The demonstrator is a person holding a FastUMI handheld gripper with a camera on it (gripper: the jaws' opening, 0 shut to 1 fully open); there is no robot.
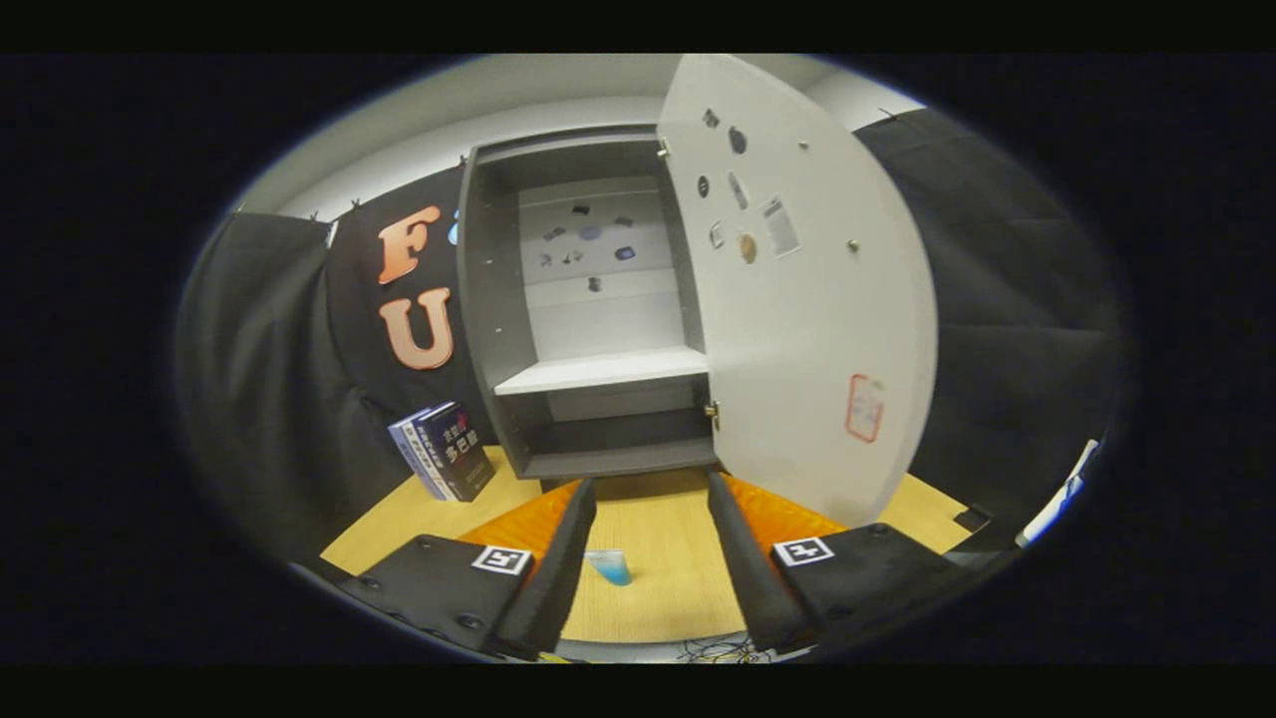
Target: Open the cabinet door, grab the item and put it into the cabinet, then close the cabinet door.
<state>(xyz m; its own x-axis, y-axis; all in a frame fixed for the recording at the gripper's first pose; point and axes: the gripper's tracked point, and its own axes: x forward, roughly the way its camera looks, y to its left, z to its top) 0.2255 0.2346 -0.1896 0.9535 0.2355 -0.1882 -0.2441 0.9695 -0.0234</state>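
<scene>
Fingers: two, spread wide, nothing between the pads, touching nothing; gripper (650, 519) empty and held above the table (670, 588). One small blue item (609, 566) sits on the table below the gap between the fingers, nearer the left one, apart from both; what it is cannot be told at this size. Landmark: cabinet (588, 309), one, standing on the table just beyond the fingertips. Door (797, 299): one, swung fully open to the right of the cabinet, hinged on its right edge, inner face toward the camera. On that face, several small stickers near the top and one red-bordered label low down. Inside the cabinet: one white shelf (603, 369) about mid-height, bare; the lower compartment under it also bare. Small dark marks dot the back panel above the shelf. Left of the cabinet, close to its base: two books (444, 451), standing side by side and leaning, spines toward the camera. Item lies in front of the cabinet, outside it.
</scene>
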